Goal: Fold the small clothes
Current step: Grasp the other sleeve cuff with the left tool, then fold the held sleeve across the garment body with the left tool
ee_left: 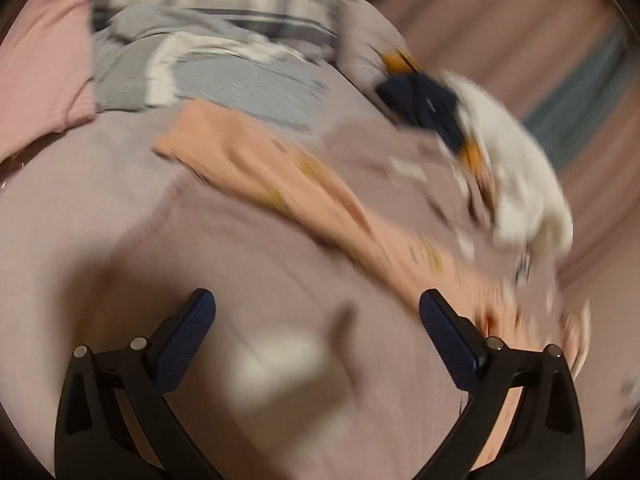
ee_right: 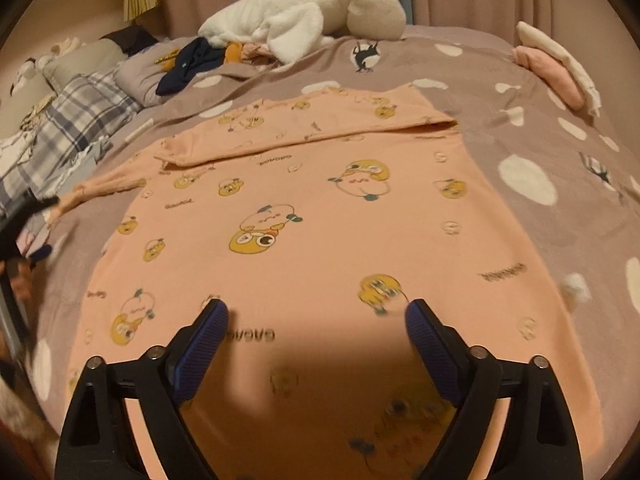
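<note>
1. Right gripper (ee_right: 316,320) hangs released, empty, over the peach shirt (ee_right: 304,240); left gripper (ee_left: 316,320) also released.
2. Shirt lies flat mid-bed (ee_right: 520,216), one sleeve (ee_right: 312,128) folded across.
3. Left: other sleeve, body folds, apparently.

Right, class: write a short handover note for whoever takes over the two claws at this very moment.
Left claw: open, empty, over bare bedspread beside the top's edge.
Right claw: open, empty, over the lower part of the peach top.
Top lies flat on the bed; one sleeve is folded across the upper part, the other sleeve lies out to the side.
Left: fold the second sleeve in, then fold the body.
</note>
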Demonstrator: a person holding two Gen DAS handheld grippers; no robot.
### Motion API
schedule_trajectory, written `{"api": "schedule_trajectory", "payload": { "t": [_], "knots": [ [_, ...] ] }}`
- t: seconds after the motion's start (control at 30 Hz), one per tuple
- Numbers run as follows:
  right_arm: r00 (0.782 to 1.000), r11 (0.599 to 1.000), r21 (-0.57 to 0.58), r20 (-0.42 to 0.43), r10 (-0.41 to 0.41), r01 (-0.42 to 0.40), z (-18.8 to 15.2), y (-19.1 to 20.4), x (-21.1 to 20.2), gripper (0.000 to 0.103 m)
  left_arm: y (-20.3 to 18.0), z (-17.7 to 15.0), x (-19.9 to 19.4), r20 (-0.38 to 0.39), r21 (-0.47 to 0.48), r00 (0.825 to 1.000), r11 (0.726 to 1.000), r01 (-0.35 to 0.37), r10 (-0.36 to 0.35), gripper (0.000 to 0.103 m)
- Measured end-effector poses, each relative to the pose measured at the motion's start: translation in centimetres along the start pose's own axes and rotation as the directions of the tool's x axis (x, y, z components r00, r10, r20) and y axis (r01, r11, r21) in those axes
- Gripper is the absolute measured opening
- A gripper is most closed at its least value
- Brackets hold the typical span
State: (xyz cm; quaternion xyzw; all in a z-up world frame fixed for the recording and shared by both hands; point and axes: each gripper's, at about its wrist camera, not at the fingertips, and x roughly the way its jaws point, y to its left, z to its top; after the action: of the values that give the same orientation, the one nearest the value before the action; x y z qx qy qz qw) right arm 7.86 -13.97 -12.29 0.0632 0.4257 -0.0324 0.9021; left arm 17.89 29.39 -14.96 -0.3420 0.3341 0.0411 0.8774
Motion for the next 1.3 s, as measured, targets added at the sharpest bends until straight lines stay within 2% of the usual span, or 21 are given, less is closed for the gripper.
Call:
{"api": "schedule_trajectory", "payload": {
  "t": [0.07, 0.1, 0.17, 0.3, 0.37, 0.47, 0.53, 0.57, 0.6, 0.63, 0.67, 0.7, 0.73, 0.83, 0.9, 1.03, 1.2, 1.3],
  "knots": [
    [1.0, 0.999, -0.019, 0.009, -0.026, 0.026, 0.0, 0.4, 0.9, 0.097, 2.3, 1.9, 0.8, 0.036, -0.104, 0.999, 0.994, 0.035, -0.032, 0.101],
    [1.0, 0.999, -0.033, 0.005, -0.021, 0.021, -0.1, 0.6, 1.3, 0.102, 2.8, 2.5, 1.0, 0.046, -0.139, 0.997, 0.988, 0.064, -0.058, 0.101],
    [1.0, 0.999, -0.04, 0.002, 0.007, -0.007, 0.0, 0.5, 1.4, 0.103, 3.6, 3.4, 1.2, 0.075, -0.199, 0.99, 0.971, 0.129, -0.116, 0.101],
    [0.997, 0.997, 0.011, 0.016, 0.077, -0.078, 0.0, -0.6, 1.4, 0.103, 3.7, 4.3, 1.6, 0.066, -0.244, 0.986, 0.956, 0.165, -0.153, 0.1],
    [0.996, 0.996, 0.018, 0.021, 0.086, -0.087, -0.2, -0.7, 1.3, 0.103, 4.0, 4.4, 1.5, 0.082, -0.281, 0.984, 0.944, 0.175, -0.158, 0.094],
    [0.998, 0.998, -0.001, 0.014, 0.062, -0.062, -0.3, -0.2, 1.3, 0.103, 6.0, 4.8, 1.5, 0.097, -0.374, 0.981, 0.907, 0.194, -0.169, 0.07],
    [0.999, 0.999, -0.018, 0.007, 0.039, -0.039, -0.3, 0.2, 1.4, 0.103, 7.9, 5.1, 1.9, 0.099, -0.449, 0.976, 0.867, 0.217, -0.193, 0.04],
    [0.999, 0.999, -0.024, 0.005, 0.032, -0.031, -0.3, 0.3, 1.4, 0.103, 8.9, 4.9, 2.1, 0.105, -0.49, 0.973, 0.84, 0.231, -0.206, 0.031],
    [0.999, 0.999, -0.024, 0.004, 0.031, -0.031, -0.1, 0.1, 1.5, 0.103, 9.7, 4.8, 2.3, 0.11, -0.522, 0.971, 0.819, 0.239, -0.213, 0.015],
    [0.999, 0.999, -0.022, 0.006, 0.035, -0.035, -0.2, 0.1, 1.5, 0.103, 10.5, 4.5, 2.4, 0.113, -0.558, 0.968, 0.791, 0.25, -0.226, 0.01],
    [0.999, 0.999, -0.019, 0.007, 0.039, -0.039, -0.2, 0.0, 1.5, 0.103, 10.7, 4.5, 2.4, 0.118, -0.573, 0.962, 0.775, 0.267, -0.245, 0.01],
    [0.999, 0.999, -0.016, 0.008, 0.044, -0.043, -0.2, -0.1, 1.4, 0.103, 10.6, 4.5, 2.0, 0.122, -0.573, 0.961, 0.773, 0.274, -0.249, 0.011],
    [0.999, 0.999, -0.014, 0.008, 0.045, -0.045, -0.2, -0.2, 1.4, 0.103, 10.3, 4.5, 1.8, 0.123, -0.561, 0.964, 0.784, 0.265, -0.237, 0.011],
    [0.999, 0.999, -0.016, 0.008, 0.043, -0.042, -0.2, -0.2, 1.4, 0.103, 9.1, 4.7, 1.6, 0.115, -0.508, 0.978, 0.836, 0.209, -0.174, 0.009],
    [0.999, 0.999, -0.014, 0.008, 0.045, -0.045, -0.2, -0.2, 1.4, 0.103, 8.8, 4.8, 1.4, 0.117, -0.478, 0.982, 0.858, 0.187, -0.149, 0.009],
    [0.999, 0.999, -0.013, 0.009, 0.048, -0.048, -0.1, -0.2, 1.5, 0.103, 8.8, 5.2, 1.5, 0.124, -0.458, 0.983, 0.871, 0.177, -0.134, 0.009],
    [0.999, 0.999, -0.014, 0.009, 0.048, -0.048, 0.0, -0.3, 1.6, 0.103, 8.0, 5.4, 0.9, 0.137, -0.4, 0.986, 0.905, 0.145, -0.097, 0.008],
    [0.999, 0.999, -0.013, 0.009, 0.048, -0.048, 0.0, -0.3, 1.6, 0.103, 7.5, 5.6, 0.3, 0.177, -0.371, 0.976, 0.91, 0.184, -0.125, 0.008]
  ]
}}
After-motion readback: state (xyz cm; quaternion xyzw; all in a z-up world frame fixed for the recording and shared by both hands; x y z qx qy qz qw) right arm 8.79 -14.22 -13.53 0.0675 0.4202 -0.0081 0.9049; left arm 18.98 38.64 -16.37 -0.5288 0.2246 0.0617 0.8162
